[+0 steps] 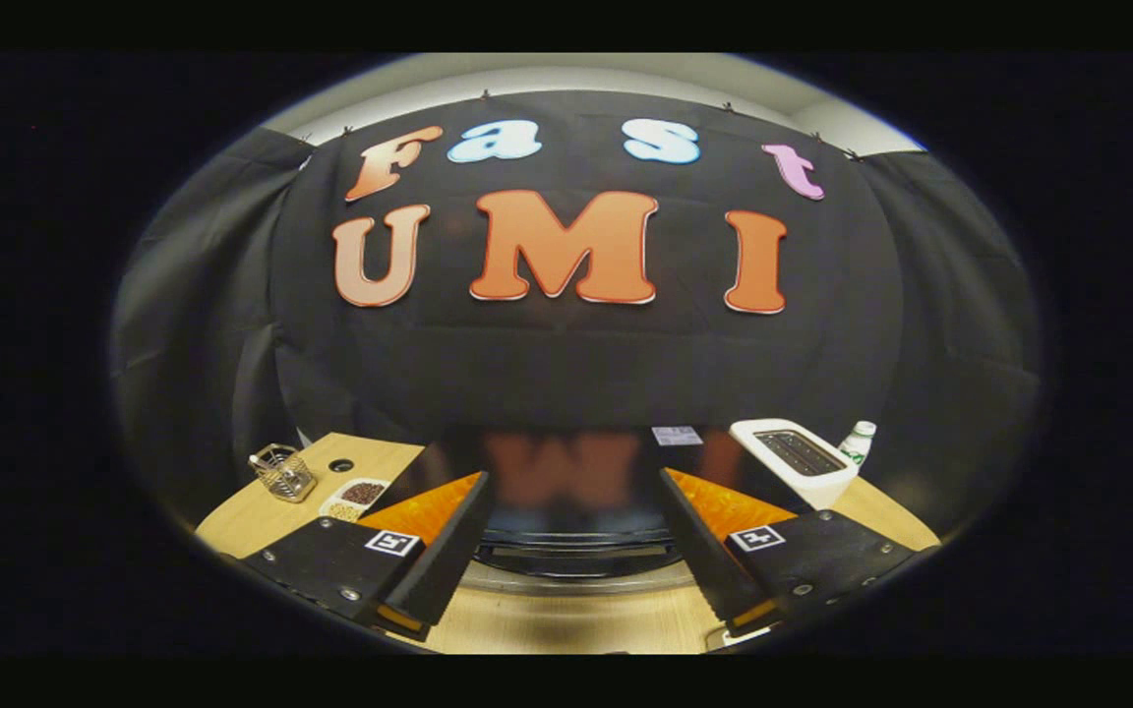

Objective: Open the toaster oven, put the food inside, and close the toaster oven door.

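- The gripper (571, 551) has its two black fingers (448, 551) spread wide apart, holding nothing, and points at the toaster oven from above and in front.
- The black toaster oven with a glossy dark top (566, 472) stands just ahead of the fingers, its top framed between them; a pale curved bar (576, 577), probably the door handle, lies low between the fingertips.
- The door looks closed, so opening it appears to be the step in hand.
- To do it well, bring the fingers down around that bar, centred, close squarely on it, then pull along the door's hinge arc instead of straight back.
- I cannot tell which item is the food to go in.
- On the light wooden tabletop (566, 619), left of the oven, are a wire mesh basket (283, 472) and a white divided dish of brown and yellow bits (355, 498).
- To the right stand a white slot toaster (795, 457) and a small white bottle with a green label (857, 442) just beside it.
- Nothing lies between the fingers and the handle; the swing of the door needs the bare strip of tabletop in front.
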`<state>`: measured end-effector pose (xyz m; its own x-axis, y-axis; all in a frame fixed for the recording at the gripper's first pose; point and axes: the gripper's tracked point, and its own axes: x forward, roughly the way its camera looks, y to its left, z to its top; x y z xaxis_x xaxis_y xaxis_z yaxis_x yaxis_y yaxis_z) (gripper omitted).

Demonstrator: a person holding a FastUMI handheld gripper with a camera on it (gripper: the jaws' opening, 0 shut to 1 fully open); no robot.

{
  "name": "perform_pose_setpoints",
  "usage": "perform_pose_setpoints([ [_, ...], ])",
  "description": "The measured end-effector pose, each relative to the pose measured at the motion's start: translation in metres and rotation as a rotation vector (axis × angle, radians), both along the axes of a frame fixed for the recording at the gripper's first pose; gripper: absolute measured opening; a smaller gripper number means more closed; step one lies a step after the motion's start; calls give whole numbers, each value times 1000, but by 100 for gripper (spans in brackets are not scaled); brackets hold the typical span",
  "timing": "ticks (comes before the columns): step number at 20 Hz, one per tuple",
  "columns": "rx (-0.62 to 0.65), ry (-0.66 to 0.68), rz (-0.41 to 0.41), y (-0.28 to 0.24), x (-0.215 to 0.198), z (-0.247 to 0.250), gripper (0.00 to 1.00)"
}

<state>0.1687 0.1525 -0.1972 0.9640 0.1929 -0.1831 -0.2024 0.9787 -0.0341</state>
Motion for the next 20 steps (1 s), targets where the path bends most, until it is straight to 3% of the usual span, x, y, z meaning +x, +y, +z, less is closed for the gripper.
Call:
perform_pose_setpoints([
  [8, -8, 79, -2, 0, 7, -37, 99],
  [20, -3, 173, -17, -17, -45, -49, 100],
])
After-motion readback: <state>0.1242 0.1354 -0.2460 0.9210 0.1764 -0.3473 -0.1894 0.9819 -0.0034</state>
